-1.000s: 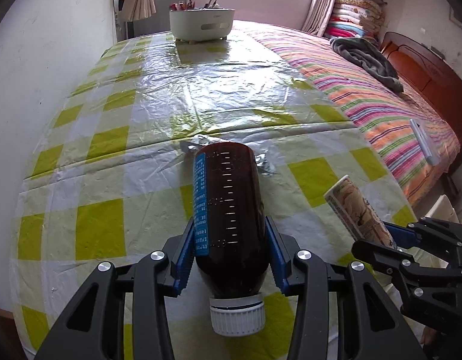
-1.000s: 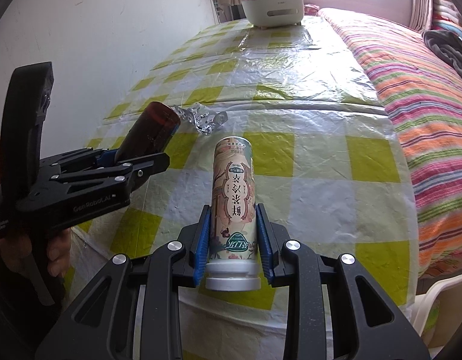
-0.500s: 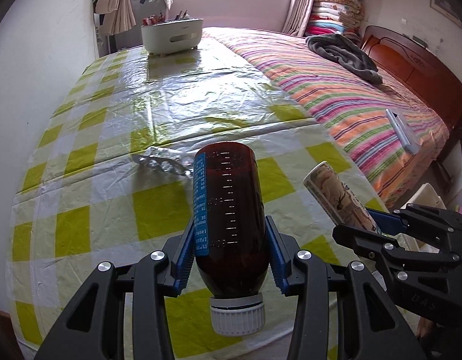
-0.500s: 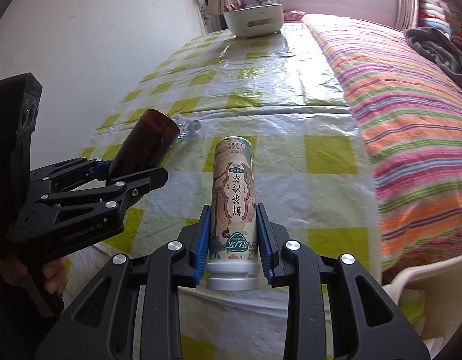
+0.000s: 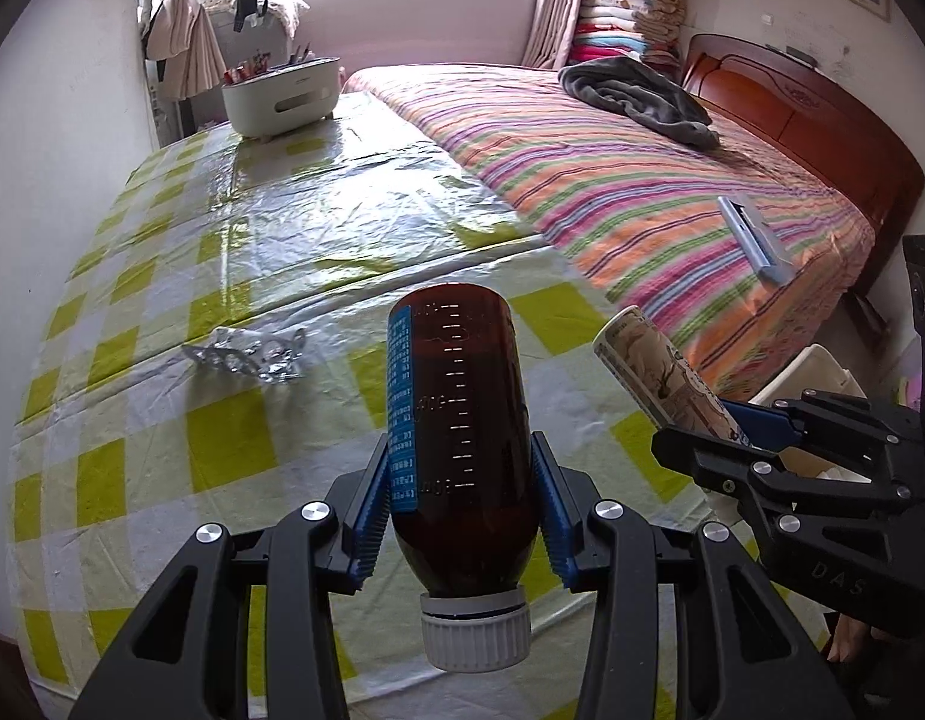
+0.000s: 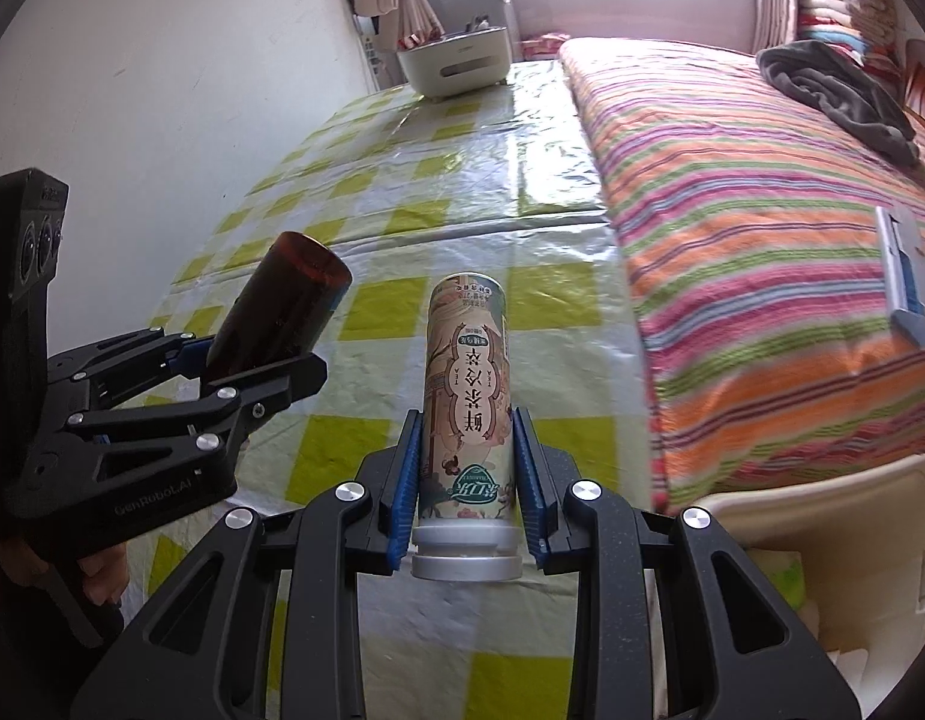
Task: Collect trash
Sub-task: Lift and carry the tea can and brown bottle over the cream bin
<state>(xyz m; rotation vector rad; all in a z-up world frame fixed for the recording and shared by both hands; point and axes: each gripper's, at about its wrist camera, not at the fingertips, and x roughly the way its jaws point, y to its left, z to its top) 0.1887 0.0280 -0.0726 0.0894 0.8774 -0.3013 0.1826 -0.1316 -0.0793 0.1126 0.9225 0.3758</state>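
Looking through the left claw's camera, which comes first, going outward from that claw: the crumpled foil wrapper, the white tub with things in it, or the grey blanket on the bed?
1. Crumpled foil wrapper: on the checked tablecloth, ahead-left of the left claw.
2. White tub: far end of the table, left.
3. Grey blanket: on the bed, far right; roughly level with the tub, so too close to call.

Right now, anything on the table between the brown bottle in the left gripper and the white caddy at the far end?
Left wrist view: only a crumpled foil wrapper, left of the brown bottle; beyond it, bare tablecloth up to the white caddy.
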